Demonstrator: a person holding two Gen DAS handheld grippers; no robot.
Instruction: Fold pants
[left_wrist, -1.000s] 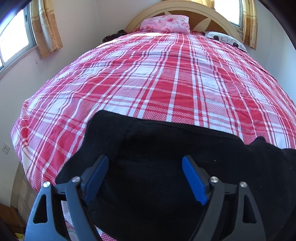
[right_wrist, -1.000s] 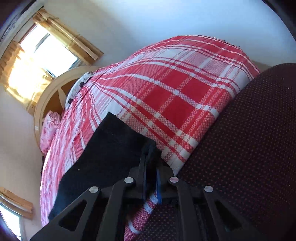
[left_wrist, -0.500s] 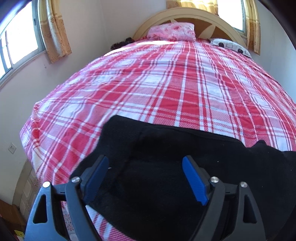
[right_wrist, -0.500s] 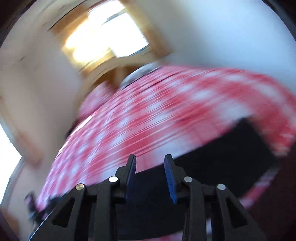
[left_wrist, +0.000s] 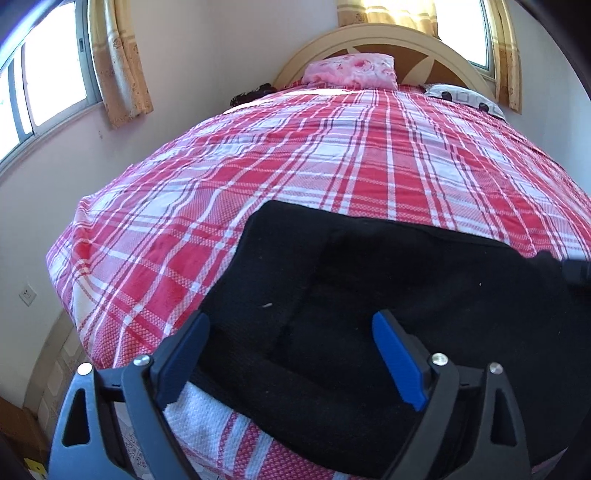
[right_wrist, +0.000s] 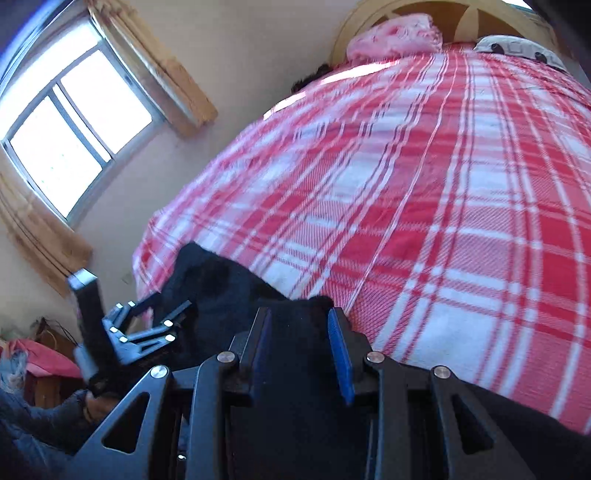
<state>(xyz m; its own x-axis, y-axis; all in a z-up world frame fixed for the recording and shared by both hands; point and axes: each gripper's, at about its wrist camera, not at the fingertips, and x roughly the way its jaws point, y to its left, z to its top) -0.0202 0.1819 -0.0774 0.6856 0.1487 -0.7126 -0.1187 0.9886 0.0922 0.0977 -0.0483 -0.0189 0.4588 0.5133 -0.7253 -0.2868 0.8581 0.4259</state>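
Observation:
The black pants (left_wrist: 388, 295) lie folded in a broad flat bundle on the near end of the red plaid bed (left_wrist: 332, 166). My left gripper (left_wrist: 291, 354) is open, its blue pads wide apart just above the pants' near left part. My right gripper (right_wrist: 299, 336) is open with a narrower gap, low over the pants' right end (right_wrist: 229, 288). The left gripper also shows in the right wrist view (right_wrist: 147, 325), at the pants' far left end.
A pink pillow (left_wrist: 351, 70) and a patterned pillow (left_wrist: 461, 98) lie by the headboard. Windows with tan curtains (left_wrist: 118, 62) line the left wall. The bed's left edge drops to the floor (left_wrist: 62, 354). Cluttered furniture (right_wrist: 33, 354) stands at far left.
My right gripper let go of the pants' corner, opened and swung to face along the bed. My left gripper stayed open and drew back a little from the pants.

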